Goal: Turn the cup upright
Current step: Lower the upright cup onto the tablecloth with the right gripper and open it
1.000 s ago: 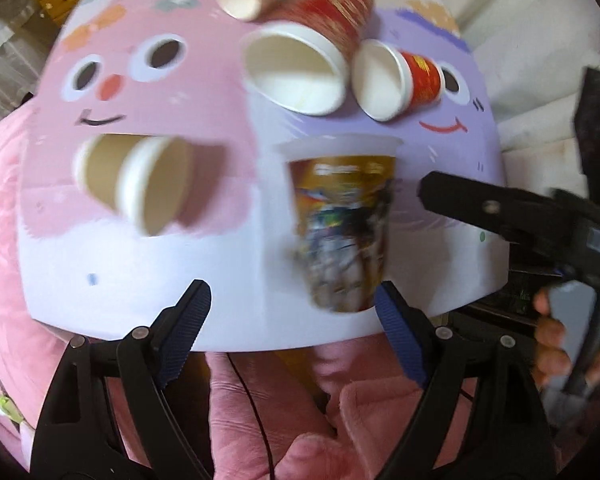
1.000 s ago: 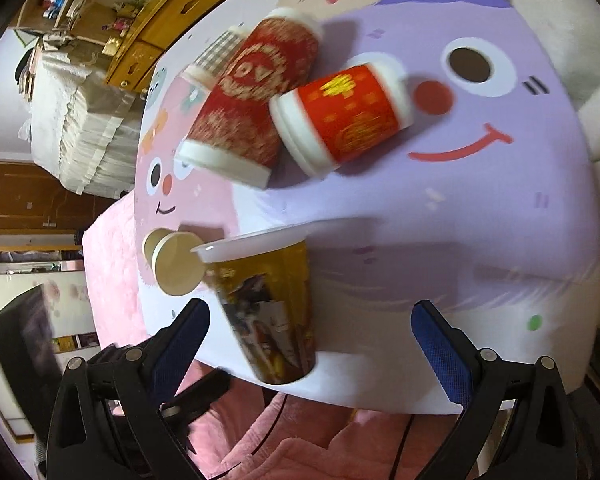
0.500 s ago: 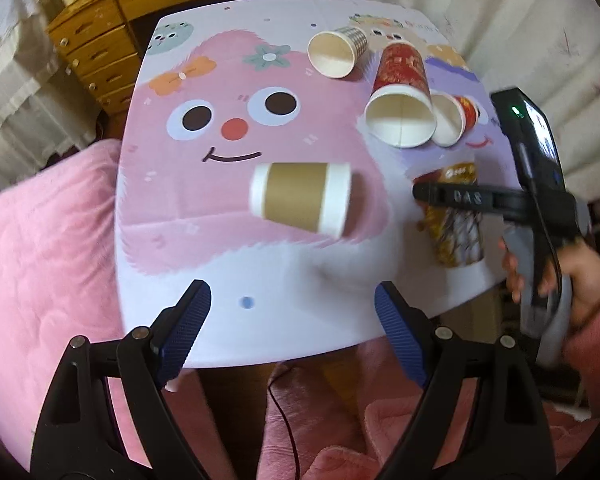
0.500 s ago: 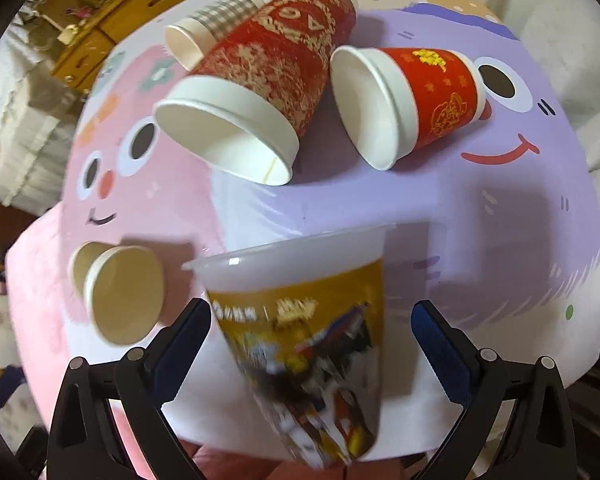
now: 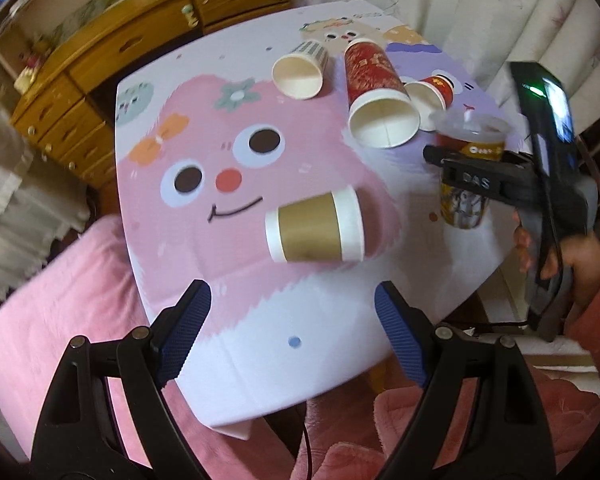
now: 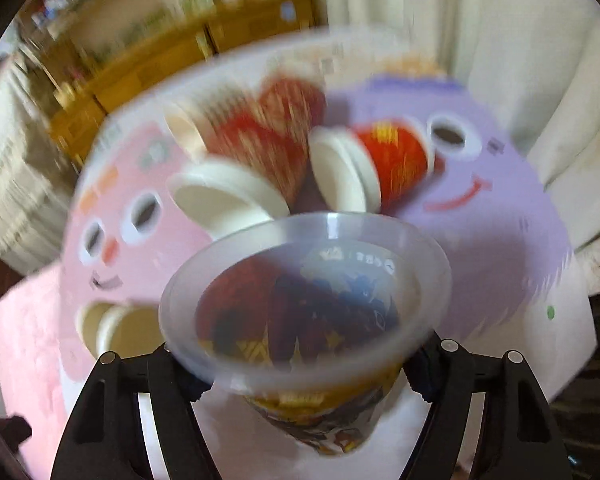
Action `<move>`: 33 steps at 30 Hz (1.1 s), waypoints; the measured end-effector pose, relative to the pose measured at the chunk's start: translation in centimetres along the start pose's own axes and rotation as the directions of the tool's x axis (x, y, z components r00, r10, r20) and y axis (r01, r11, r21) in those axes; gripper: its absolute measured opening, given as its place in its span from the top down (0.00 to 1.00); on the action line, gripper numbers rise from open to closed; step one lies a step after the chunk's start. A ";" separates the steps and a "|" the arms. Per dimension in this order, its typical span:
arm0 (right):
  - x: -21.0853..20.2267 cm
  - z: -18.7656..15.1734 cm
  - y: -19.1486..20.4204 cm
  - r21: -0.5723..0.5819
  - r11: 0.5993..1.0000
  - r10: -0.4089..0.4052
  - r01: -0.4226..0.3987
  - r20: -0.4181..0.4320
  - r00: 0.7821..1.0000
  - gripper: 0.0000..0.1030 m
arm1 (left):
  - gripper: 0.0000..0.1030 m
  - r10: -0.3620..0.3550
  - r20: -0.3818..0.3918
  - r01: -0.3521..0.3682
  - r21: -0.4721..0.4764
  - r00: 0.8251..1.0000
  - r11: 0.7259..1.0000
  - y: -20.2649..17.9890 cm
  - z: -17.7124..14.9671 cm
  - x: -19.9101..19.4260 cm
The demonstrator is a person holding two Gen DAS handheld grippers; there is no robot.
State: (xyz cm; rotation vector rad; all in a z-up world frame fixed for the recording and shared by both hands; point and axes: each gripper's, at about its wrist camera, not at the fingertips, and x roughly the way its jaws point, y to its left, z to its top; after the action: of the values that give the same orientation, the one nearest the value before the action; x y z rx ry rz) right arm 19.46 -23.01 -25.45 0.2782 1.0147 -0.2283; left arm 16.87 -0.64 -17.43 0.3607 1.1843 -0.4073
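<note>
A clear-rimmed plastic cup (image 6: 308, 320) with a gold printed wrap stands upright, mouth up, near the table's right edge; it also shows in the left wrist view (image 5: 466, 176). My right gripper (image 6: 304, 376) has its fingers at both sides of the cup; the view is blurred and contact is unclear. In the left wrist view one right-gripper finger (image 5: 472, 178) crosses the cup's front. My left gripper (image 5: 292, 332) is open and empty, in front of a gold paper cup (image 5: 314, 228) lying on its side.
On the cartoon-print table (image 5: 260, 360) lie a large red cup (image 5: 376, 96), a small red cup (image 5: 432, 92) and a striped cup (image 5: 300, 68), all on their sides. A wooden dresser (image 5: 120, 56) stands behind. Pink bedding (image 5: 60, 300) surrounds the table.
My right gripper moved in close around the upright plastic cup, which was centred between wide-open fingers before. My left gripper swung left and back from that cup toward the gold paper cup.
</note>
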 end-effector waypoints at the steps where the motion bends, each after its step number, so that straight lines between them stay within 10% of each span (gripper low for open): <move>1: -0.8 -0.7 0.2 0.005 1.000 0.026 -0.027 0.089 0.996 0.27 | 0.20 0.005 0.008 -0.005 0.007 1.000 1.000 0.1 0.3 0.0; 6: -2.3 -3.6 0.8 0.042 0.998 0.037 -0.056 0.356 0.934 0.27 | 0.20 -0.006 0.074 0.004 0.034 0.997 0.999 1.2 1.5 -0.8; 13: -3.6 -6.0 1.0 -0.008 1.000 0.002 0.001 0.353 0.936 0.26 | 0.20 -0.037 0.153 0.034 0.018 0.988 0.999 2.9 3.0 -2.1; 23: -3.6 -8.6 2.1 -0.242 0.968 0.079 -0.068 0.036 0.996 0.09 | 0.20 -0.158 0.051 0.157 0.024 0.986 0.987 1.2 3.2 0.6; 33: -11.6 -8.1 -0.2 -0.230 0.932 0.212 -0.280 -0.280 0.936 0.05 | 0.20 -0.099 0.150 0.106 -0.038 0.984 0.994 -2.2 2.0 -2.7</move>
State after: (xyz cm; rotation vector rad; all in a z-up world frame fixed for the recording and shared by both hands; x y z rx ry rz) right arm 7.03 -19.79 -19.54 0.1892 1.2350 0.1804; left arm 16.59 -3.16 -14.36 0.2259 1.0679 -0.4874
